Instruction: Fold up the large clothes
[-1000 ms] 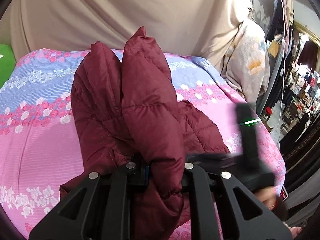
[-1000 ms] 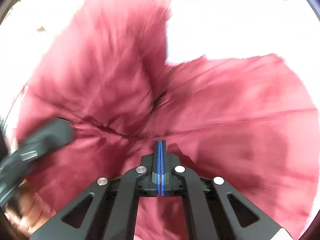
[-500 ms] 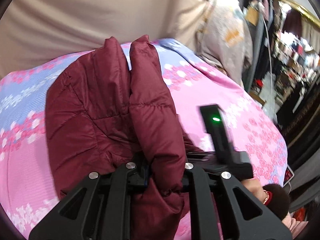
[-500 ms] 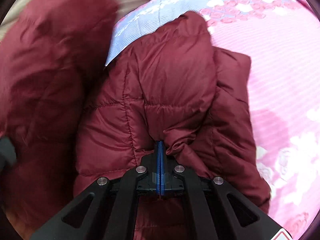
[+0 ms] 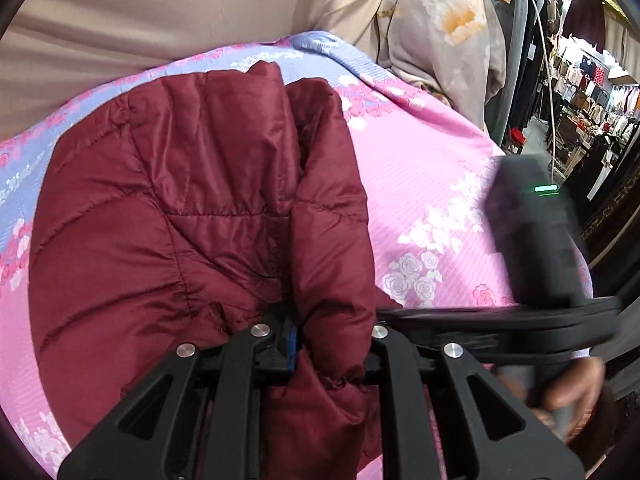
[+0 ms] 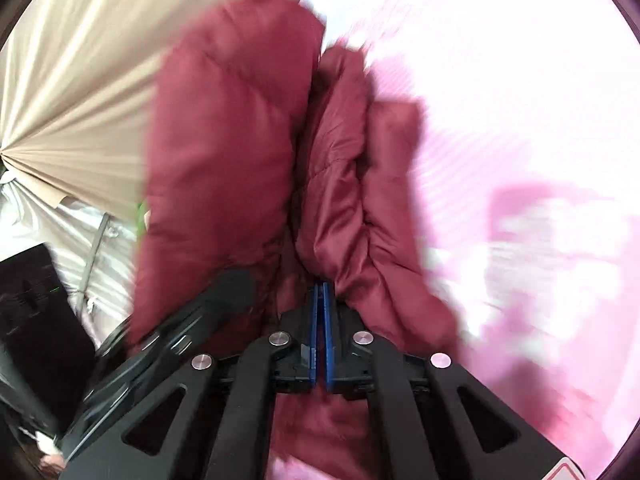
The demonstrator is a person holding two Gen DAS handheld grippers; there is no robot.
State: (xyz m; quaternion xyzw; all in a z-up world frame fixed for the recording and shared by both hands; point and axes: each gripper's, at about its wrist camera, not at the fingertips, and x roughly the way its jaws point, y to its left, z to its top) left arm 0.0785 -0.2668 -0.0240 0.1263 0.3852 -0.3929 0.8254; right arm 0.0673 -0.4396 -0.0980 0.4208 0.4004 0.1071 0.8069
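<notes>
Both claws have swung the maroon puffer jacket [image 5: 192, 216] down and across, so its doubled bulk now lies on the bed [image 5: 424, 184], the fold nearly laid. The left claw [image 5: 332, 344] pinches a thick cuffed edge; the right claw [image 6: 320, 300] stands nearly closed on thin fabric. Floral pink-and-blue bedspread; beige curtain [image 5: 140, 12] behind, shop racks [image 5: 592, 92] beyond.

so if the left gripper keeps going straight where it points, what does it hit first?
Likely the jacket itself: the left gripper already pinches a fold, and the bulk lies directly ahead on the bedspread.
</notes>
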